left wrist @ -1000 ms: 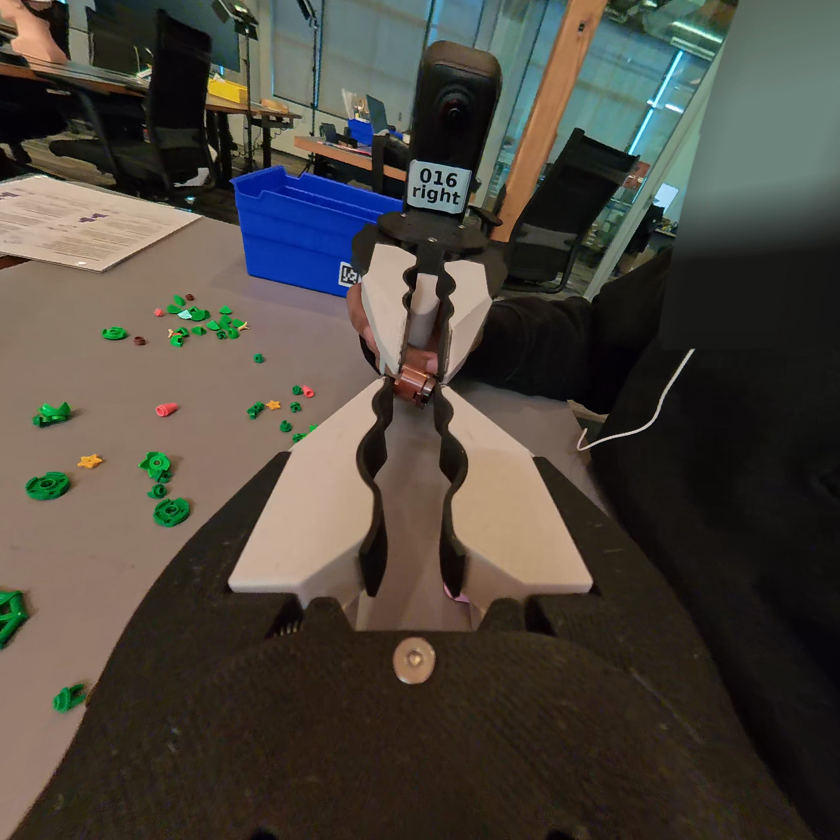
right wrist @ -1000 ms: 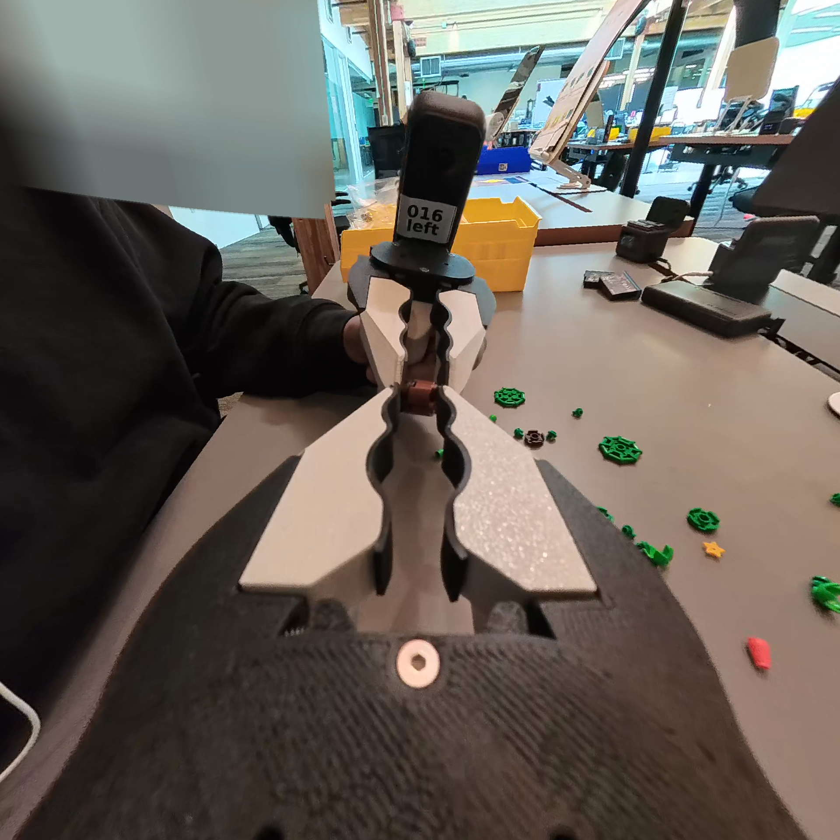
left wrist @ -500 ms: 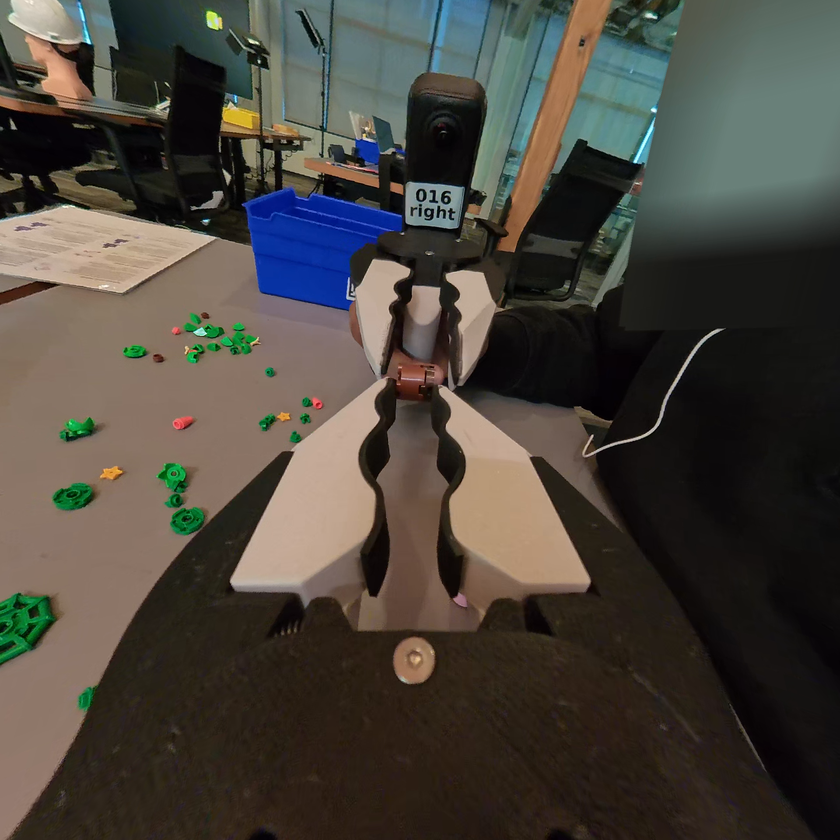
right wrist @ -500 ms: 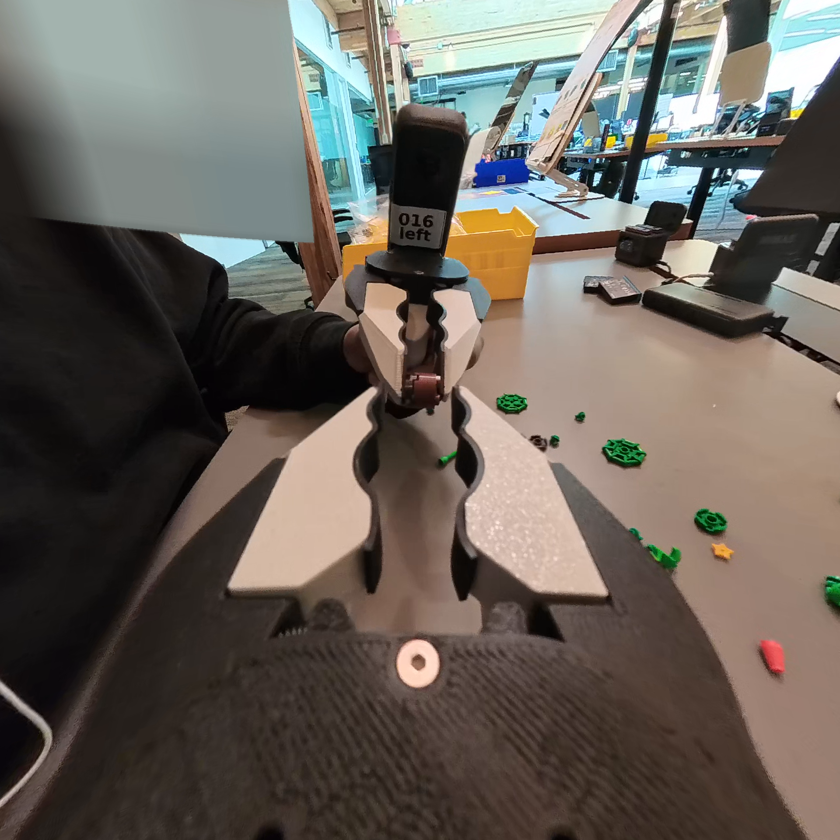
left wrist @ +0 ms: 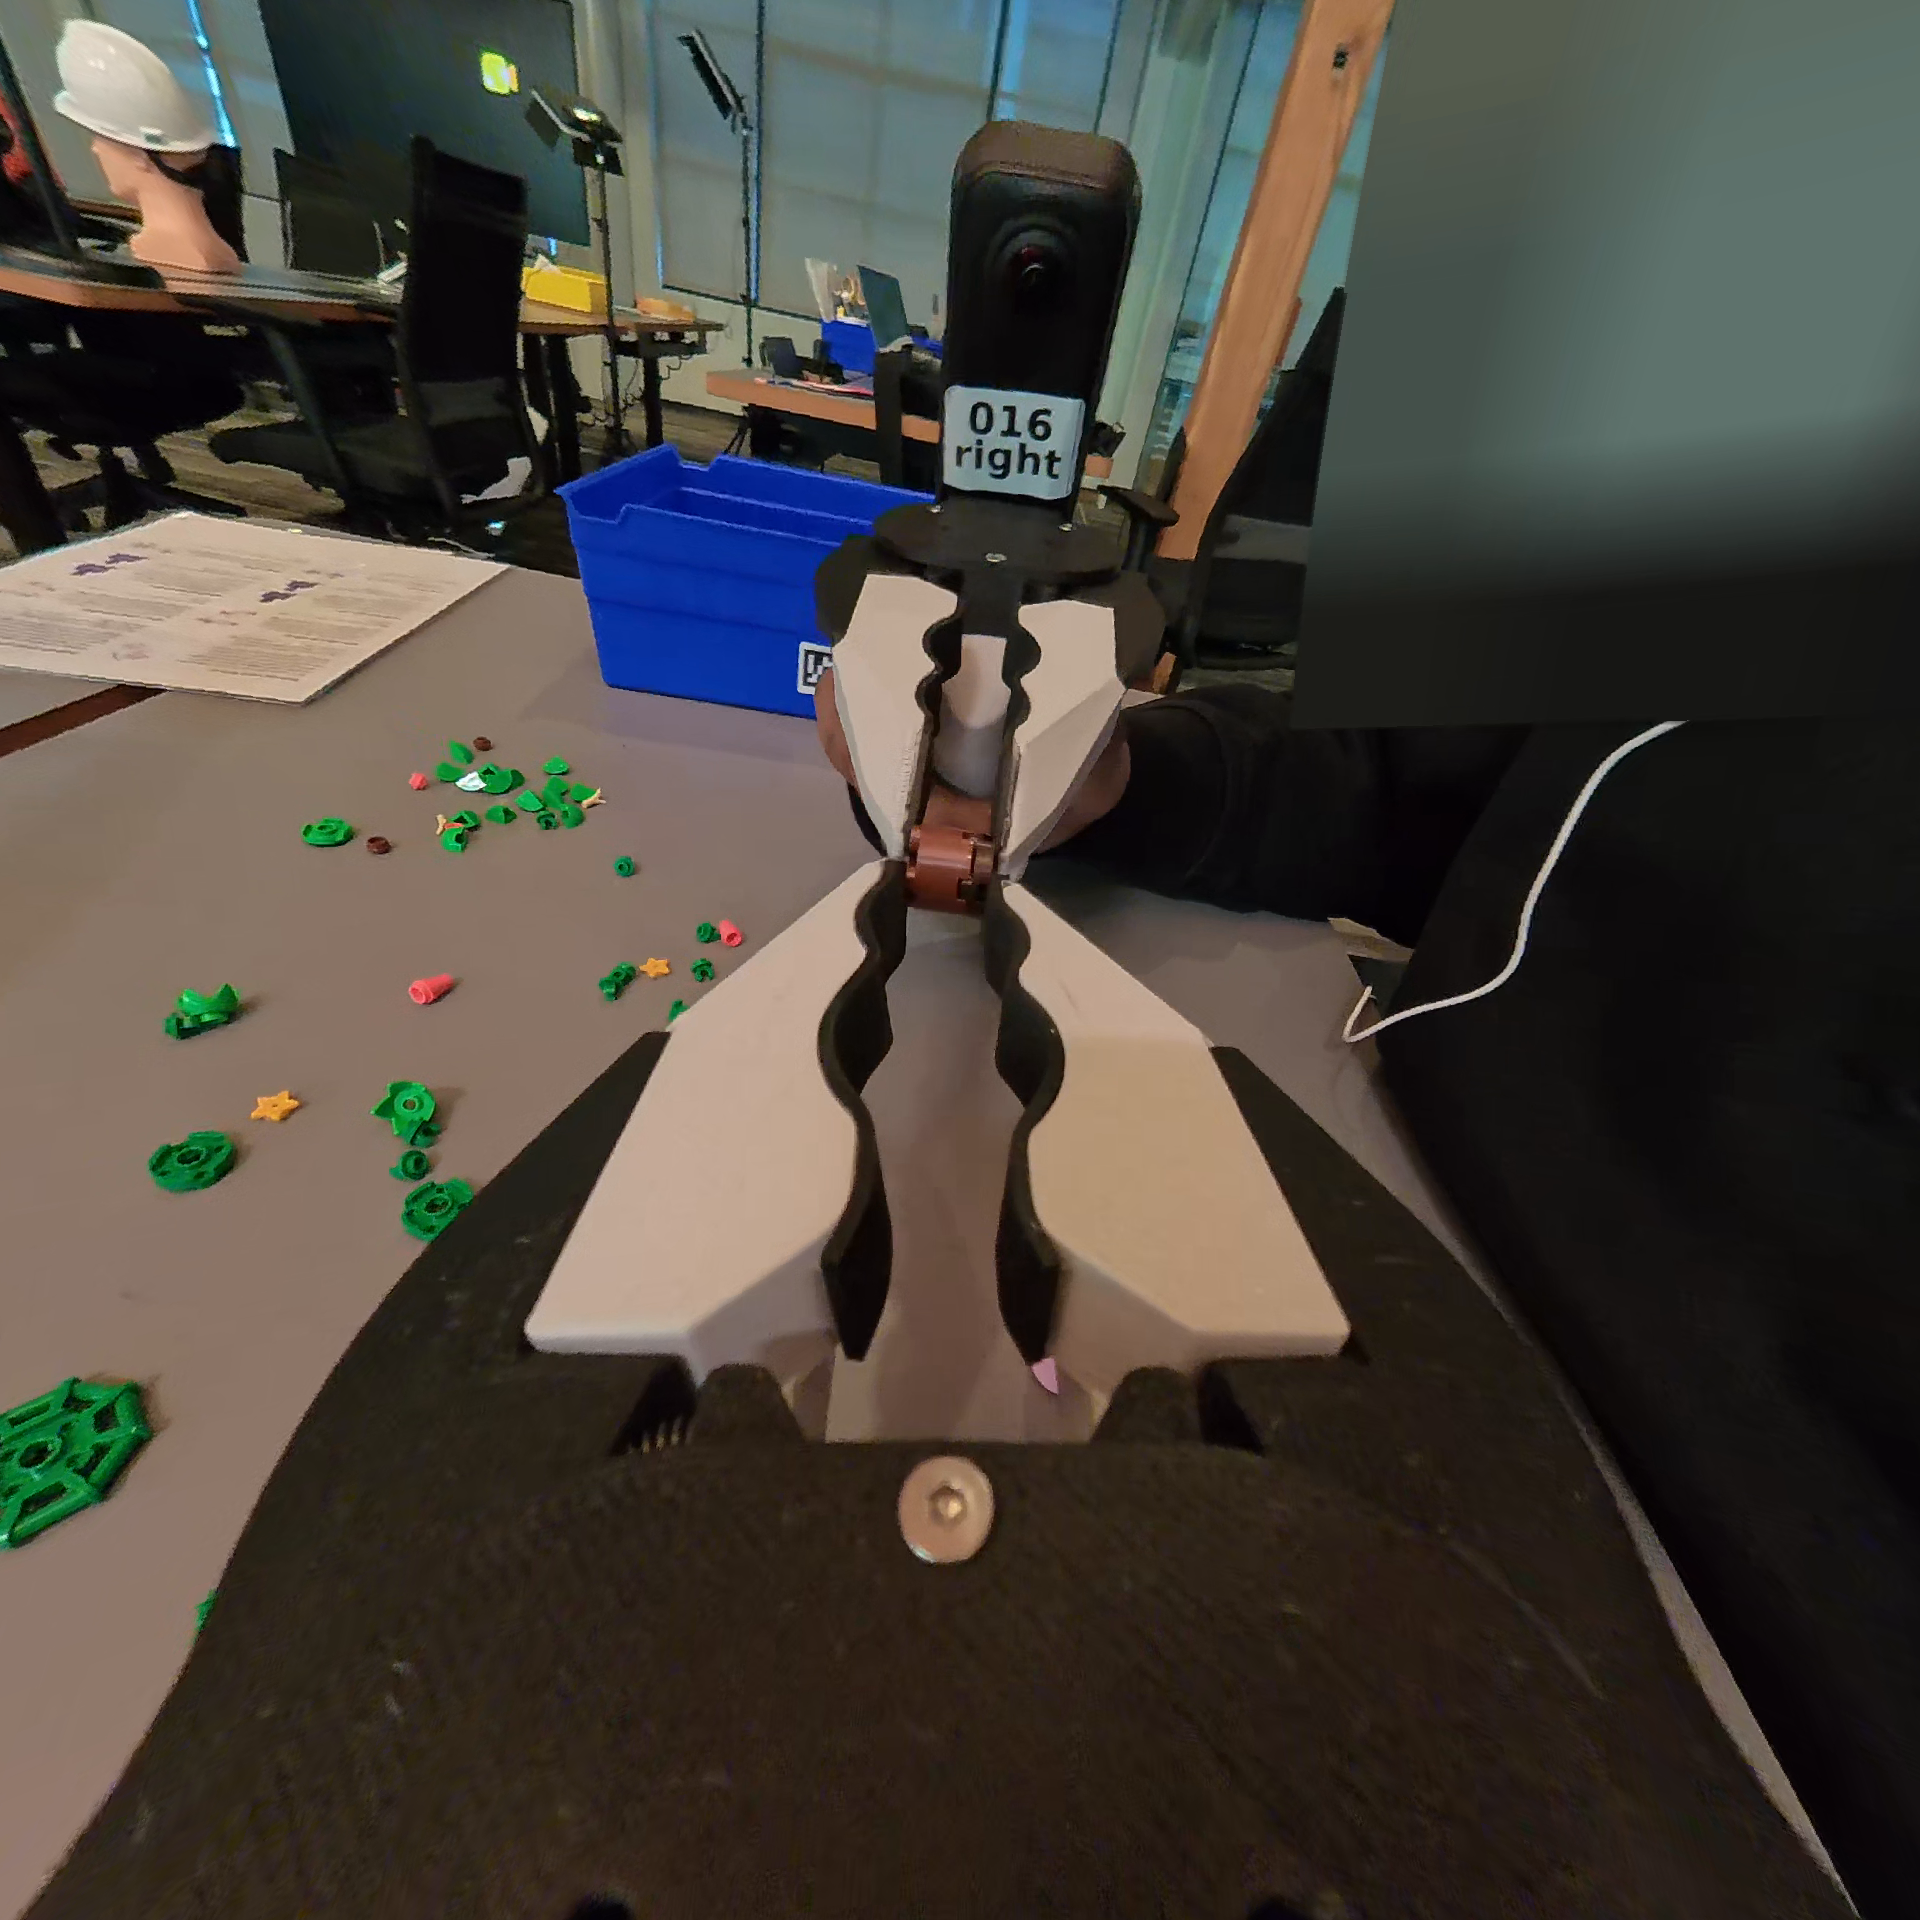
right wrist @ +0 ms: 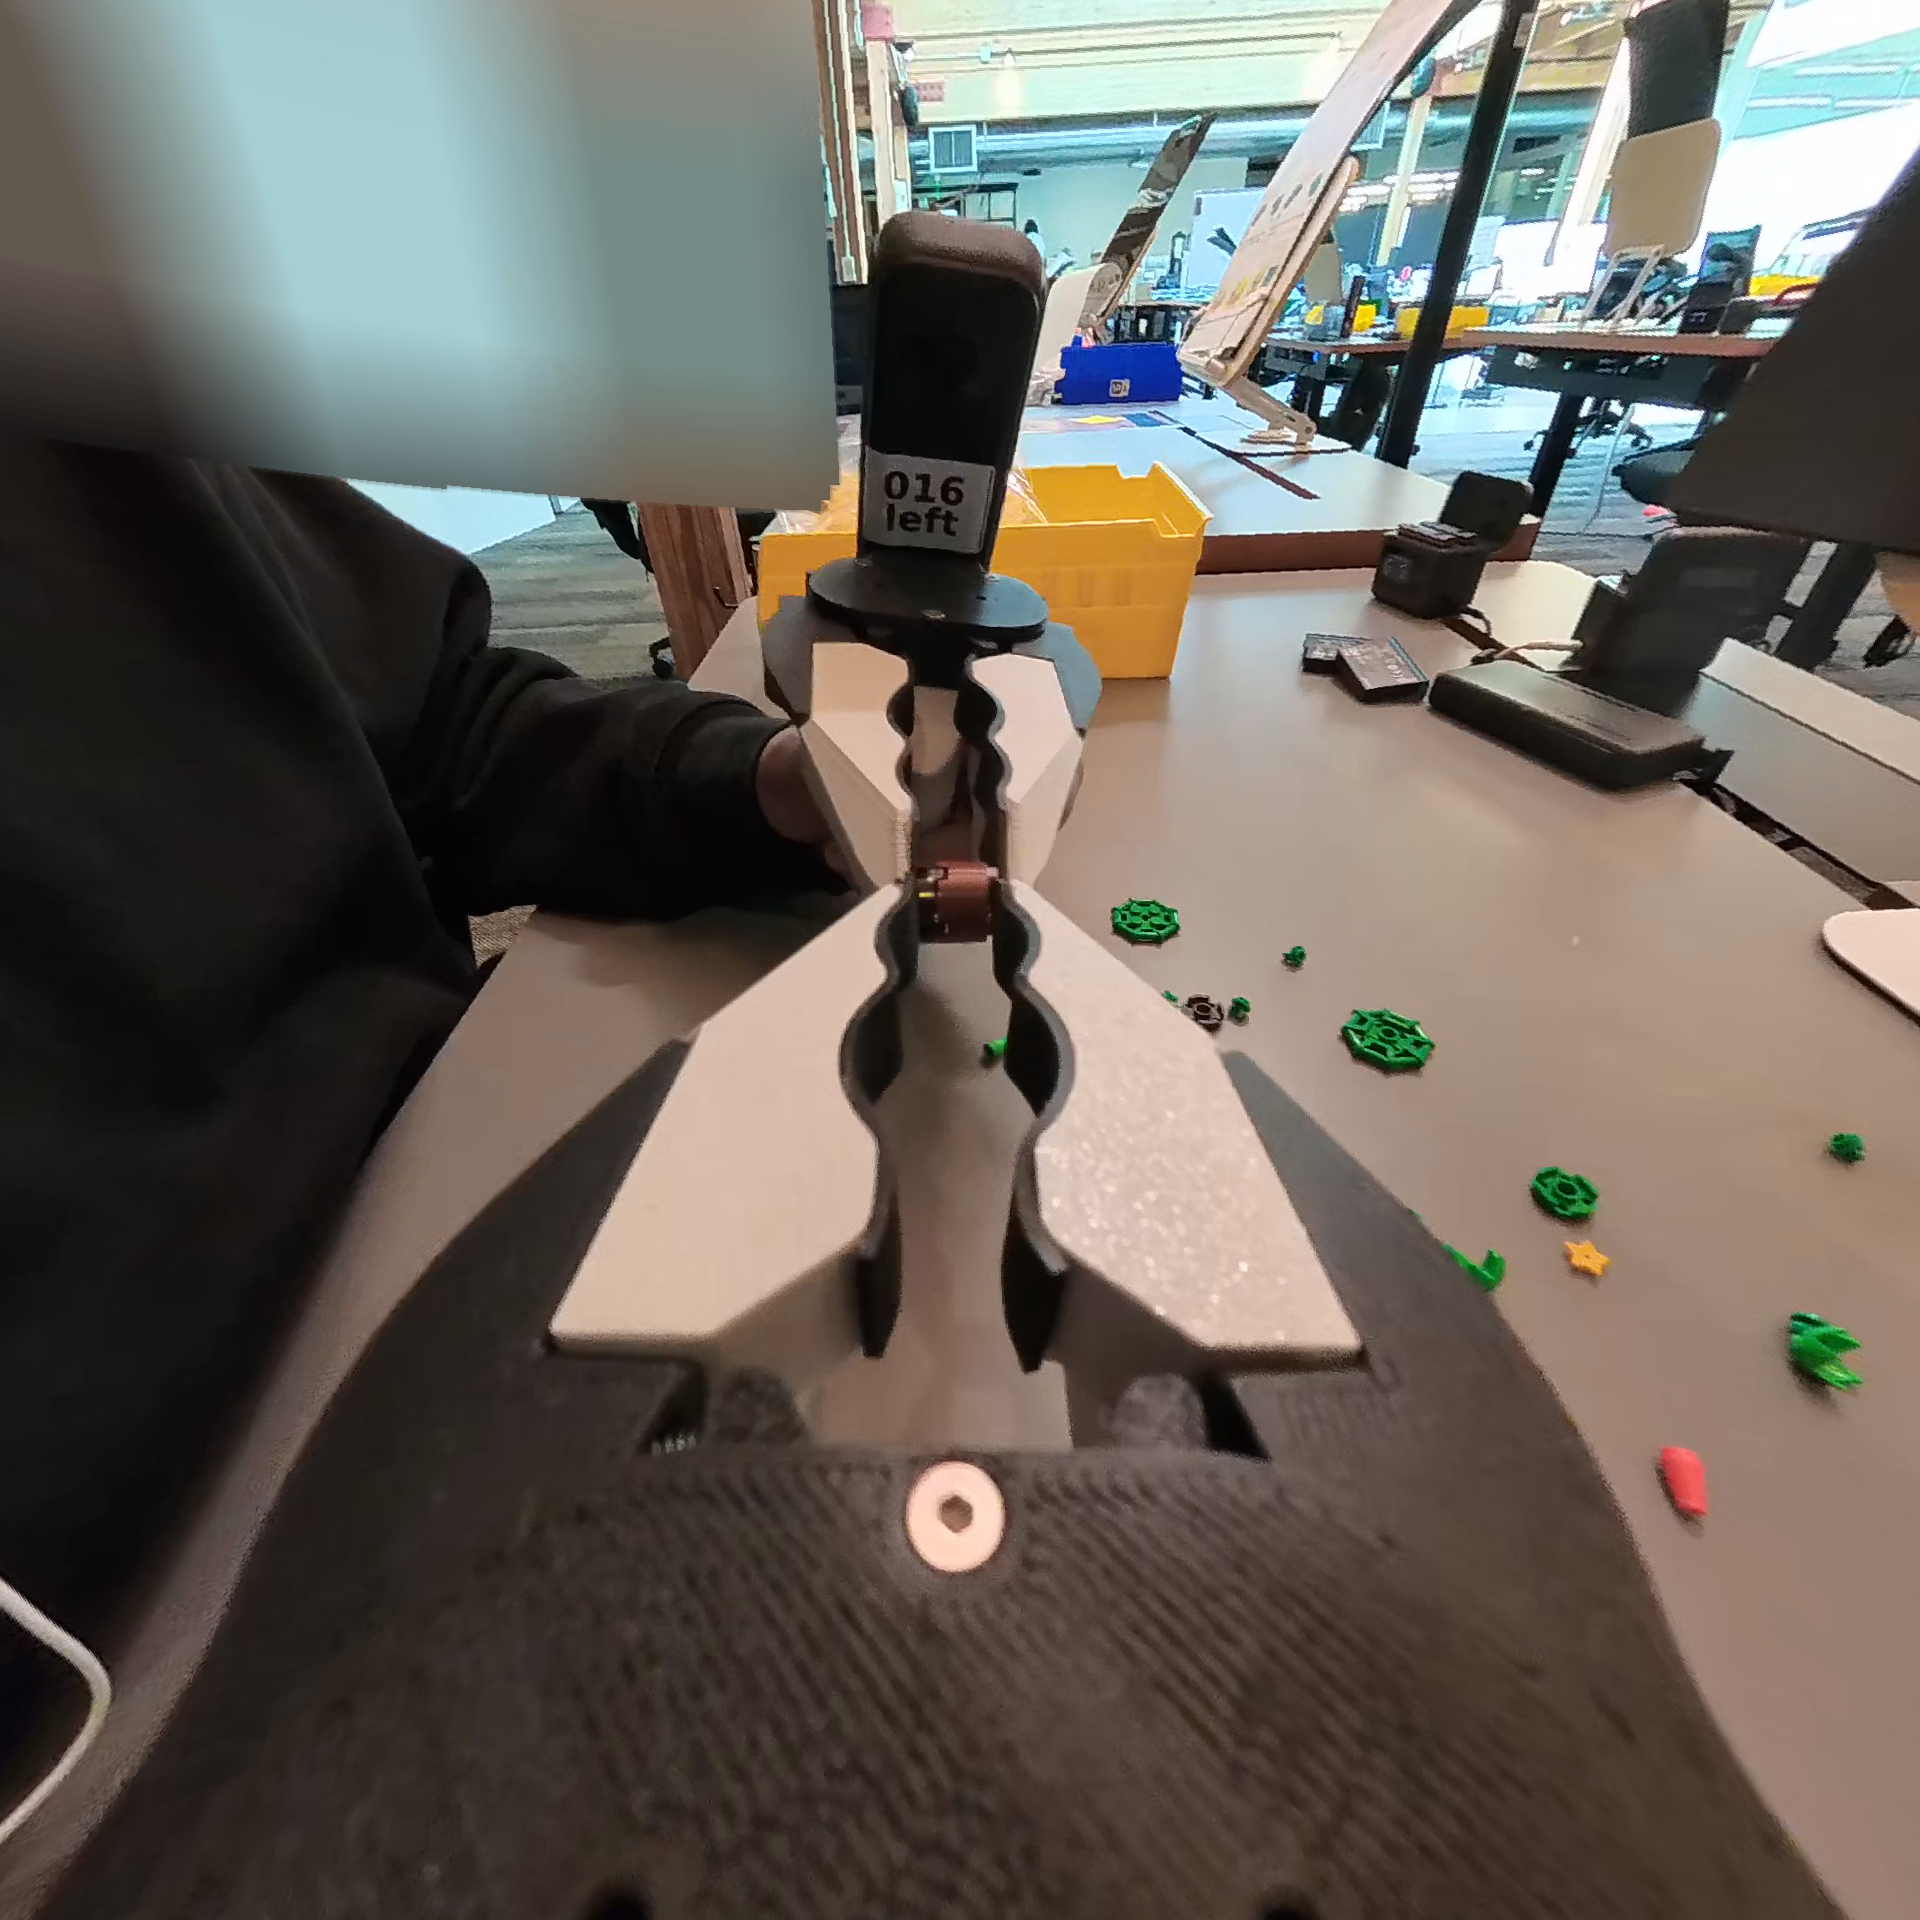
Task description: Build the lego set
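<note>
Left claw (left wrist: 943,883), seen from its own camera, reaches level and forward above the grey surface (left wrist: 260,1278), its tips clenched on a small brown lego piece (left wrist: 945,871). Facing it tip to tip, the right claw (left wrist: 961,831) pinches the same piece, a dark-sleeved hand (left wrist: 1081,790) behind it. Green lego bits (left wrist: 192,1158) lie scattered to the left.

From the right camera, the right claw (right wrist: 956,914) grips the brown piece (right wrist: 961,902) held off the surface (right wrist: 1455,883), the left claw (right wrist: 951,868) meeting it head-on.
</note>
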A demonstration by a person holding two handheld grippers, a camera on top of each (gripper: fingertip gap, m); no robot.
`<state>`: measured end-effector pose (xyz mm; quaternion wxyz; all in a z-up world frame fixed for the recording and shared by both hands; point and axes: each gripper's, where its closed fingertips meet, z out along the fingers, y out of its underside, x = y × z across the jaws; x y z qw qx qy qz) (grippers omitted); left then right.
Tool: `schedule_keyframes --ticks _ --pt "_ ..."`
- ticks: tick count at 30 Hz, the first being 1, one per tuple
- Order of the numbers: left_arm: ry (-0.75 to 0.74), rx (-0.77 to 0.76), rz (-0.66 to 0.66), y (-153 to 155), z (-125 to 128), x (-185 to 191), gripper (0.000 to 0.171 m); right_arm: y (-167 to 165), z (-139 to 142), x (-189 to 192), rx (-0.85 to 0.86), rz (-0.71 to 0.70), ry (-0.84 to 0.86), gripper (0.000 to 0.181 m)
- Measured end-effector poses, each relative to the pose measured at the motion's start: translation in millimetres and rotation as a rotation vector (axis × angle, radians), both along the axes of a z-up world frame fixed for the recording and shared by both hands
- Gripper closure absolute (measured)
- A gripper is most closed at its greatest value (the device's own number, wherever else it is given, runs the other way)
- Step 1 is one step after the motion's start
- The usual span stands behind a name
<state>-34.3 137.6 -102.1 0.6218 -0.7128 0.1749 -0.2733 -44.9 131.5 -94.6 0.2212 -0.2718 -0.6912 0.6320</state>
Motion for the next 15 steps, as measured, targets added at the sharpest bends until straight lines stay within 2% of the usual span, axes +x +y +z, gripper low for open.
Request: schedule_keyframes --ticks 6,15 --pt "0.024 -0.097 0.041 4.5 -13.2 -5.4 0.161 4.8 -11.6 -5.5 0.057 -0.039 -0.039 0.170" --pt "0.061 -0.018 0.030 0.1 -0.4 -3.8 0.161 -0.2 1.7 -3.1 0.027 -0.029 0.074 0.169"
